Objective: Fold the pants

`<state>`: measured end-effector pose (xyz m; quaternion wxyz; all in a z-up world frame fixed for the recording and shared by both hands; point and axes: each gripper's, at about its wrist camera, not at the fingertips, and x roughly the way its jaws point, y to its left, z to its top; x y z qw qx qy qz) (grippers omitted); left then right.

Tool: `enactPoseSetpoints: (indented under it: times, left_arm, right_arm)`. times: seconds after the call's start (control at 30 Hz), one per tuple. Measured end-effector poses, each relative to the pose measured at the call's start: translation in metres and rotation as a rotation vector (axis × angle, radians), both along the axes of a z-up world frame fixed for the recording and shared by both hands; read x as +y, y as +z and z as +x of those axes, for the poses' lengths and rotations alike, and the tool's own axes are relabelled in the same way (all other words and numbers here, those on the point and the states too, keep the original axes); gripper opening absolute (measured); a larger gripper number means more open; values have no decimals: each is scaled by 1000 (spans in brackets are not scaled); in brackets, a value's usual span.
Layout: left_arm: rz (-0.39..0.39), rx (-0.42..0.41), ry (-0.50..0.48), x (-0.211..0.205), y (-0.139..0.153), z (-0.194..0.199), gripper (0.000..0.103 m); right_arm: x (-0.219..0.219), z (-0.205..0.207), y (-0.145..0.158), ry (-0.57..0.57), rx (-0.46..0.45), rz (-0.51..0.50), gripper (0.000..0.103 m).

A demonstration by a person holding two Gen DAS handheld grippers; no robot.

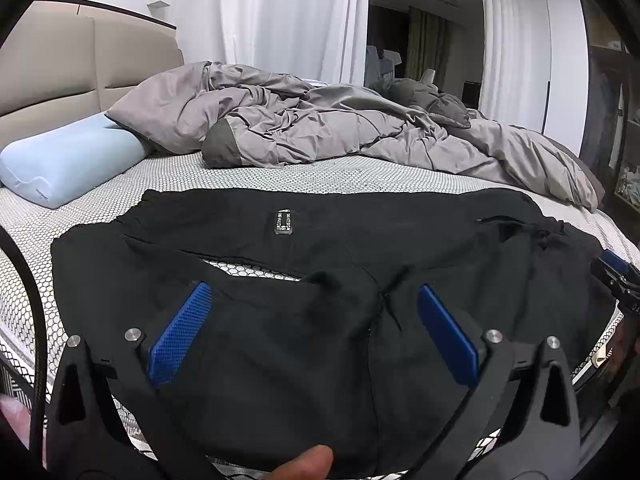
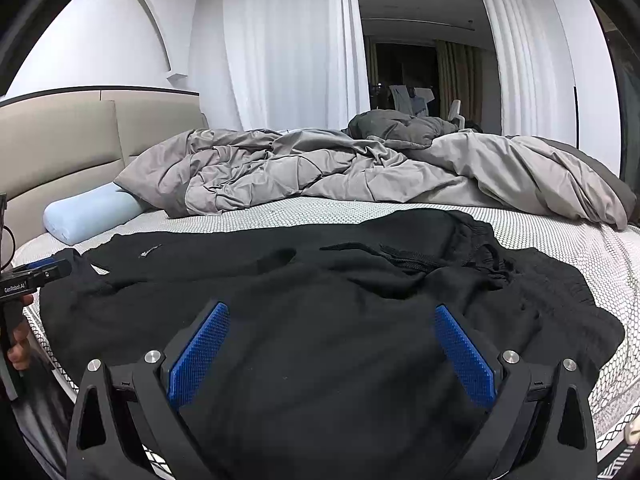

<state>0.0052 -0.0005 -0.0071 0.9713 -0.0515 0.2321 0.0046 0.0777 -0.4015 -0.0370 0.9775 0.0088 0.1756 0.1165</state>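
Jaws: both spread wide and released, nothing between them; left gripper and right gripper hover over cloth.
Finger pads: blue, ribbed plastic pads on black angular frames.
Pants: black soft-knit pants lie spread across the near half of the bed, rumpled, drawstring waistband at 2 o'clock, small black label patch at 12 o'clock.
Mattress: white cover with honeycomb print, showing through a gap between the legs.
Behind, 12 o'clock: crumpled grey quilted duvet, apart from the pants.
At 10 o'clock: pale blue contoured pillow against beige padded headboard.
Backdrop: white pleated curtains.
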Motion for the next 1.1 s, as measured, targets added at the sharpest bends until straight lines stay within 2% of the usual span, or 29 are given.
enactPoseSetpoints:
  times: [1.1]
  left_arm:
    - [2,1,2,2,1,-2,102]
  right_arm:
    - [-1,1,0,-2,0,-6,103]
